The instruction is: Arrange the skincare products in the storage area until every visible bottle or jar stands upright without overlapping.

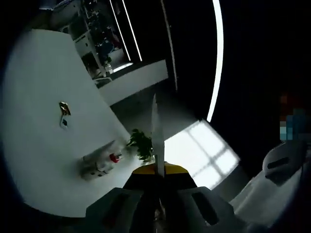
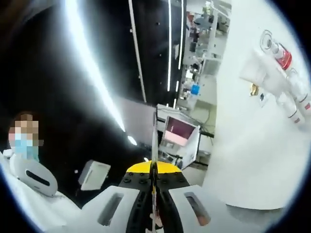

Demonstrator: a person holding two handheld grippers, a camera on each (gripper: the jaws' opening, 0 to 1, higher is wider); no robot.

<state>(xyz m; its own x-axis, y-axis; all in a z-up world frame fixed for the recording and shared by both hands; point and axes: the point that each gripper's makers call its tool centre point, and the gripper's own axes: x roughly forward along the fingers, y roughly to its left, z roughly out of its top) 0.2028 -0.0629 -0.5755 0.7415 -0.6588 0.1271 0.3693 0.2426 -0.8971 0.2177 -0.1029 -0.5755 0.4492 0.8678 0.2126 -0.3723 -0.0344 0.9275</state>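
A cluster of white and clear bottles [image 2: 282,73], one with a red cap [image 2: 284,57], sits on a white surface [image 2: 243,155] at the right of the right gripper view. The same cluster [image 1: 99,164] appears small and blurred at lower left in the left gripper view; I cannot tell which bottles stand upright. My left gripper [image 1: 155,104] is shut with nothing in it and points past the cluster into the dark room. My right gripper [image 2: 155,116] is also shut and holds nothing, well left of the bottles.
A small gold item [image 2: 253,89] lies on the white surface near the bottles. A green plant [image 1: 141,144] stands beyond the surface's edge. A person in white [image 2: 29,179] is at the left. A white box [image 2: 95,174], an open case [image 2: 180,133] and shelves [image 2: 199,39] stand further off.
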